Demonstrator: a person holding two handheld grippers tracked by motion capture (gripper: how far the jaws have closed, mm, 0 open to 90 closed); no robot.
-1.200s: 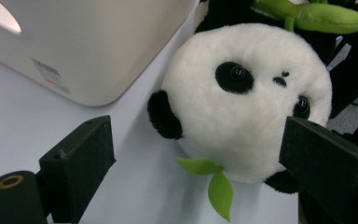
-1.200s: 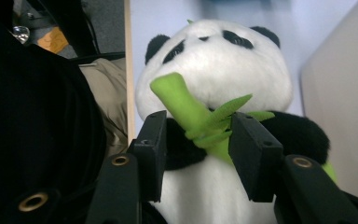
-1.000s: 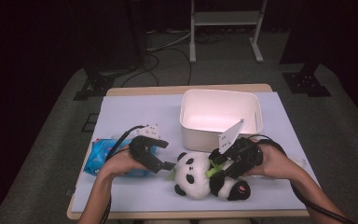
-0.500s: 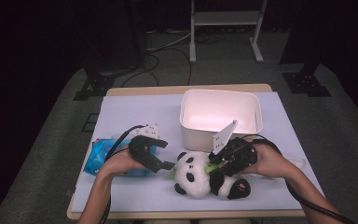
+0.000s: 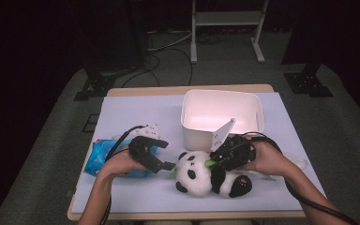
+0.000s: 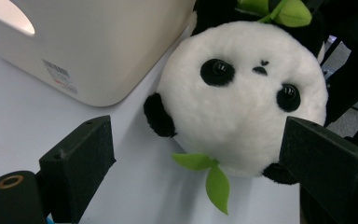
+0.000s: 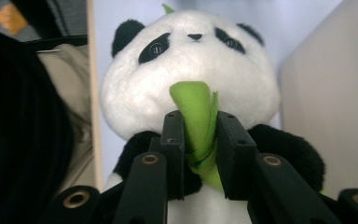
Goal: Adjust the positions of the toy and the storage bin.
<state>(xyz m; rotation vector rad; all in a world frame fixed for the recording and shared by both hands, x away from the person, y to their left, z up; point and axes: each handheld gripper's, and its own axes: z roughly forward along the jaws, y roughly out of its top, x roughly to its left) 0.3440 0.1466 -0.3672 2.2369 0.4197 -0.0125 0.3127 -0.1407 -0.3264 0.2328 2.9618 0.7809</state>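
Note:
A black-and-white panda plush (image 5: 201, 177) lies on its back on the pale mat, head toward my left gripper (image 5: 167, 154). That gripper is open; its jaws stand wide on either side of the panda's head (image 6: 242, 102) and do not touch it. My right gripper (image 5: 212, 164) sits over the panda's chest. Its jaws have just been closing, and the pads now press a green felt leaf (image 7: 193, 100) between them. Above the leaf is the panda's face (image 7: 191, 42). A second green leaf (image 6: 214, 179) hangs under the chin.
A white plastic bin (image 5: 222, 93) stands just behind the panda, close to both grippers (image 6: 102, 51). A blue packet (image 5: 98, 157) lies under the left hand. Cables trail from both grippers. The table's front edge (image 5: 187, 215) is near.
The right gripper has edged slightly toward the panda's head, and its jaws have drawn in onto the green leaf. The left gripper and the panda have kept still.

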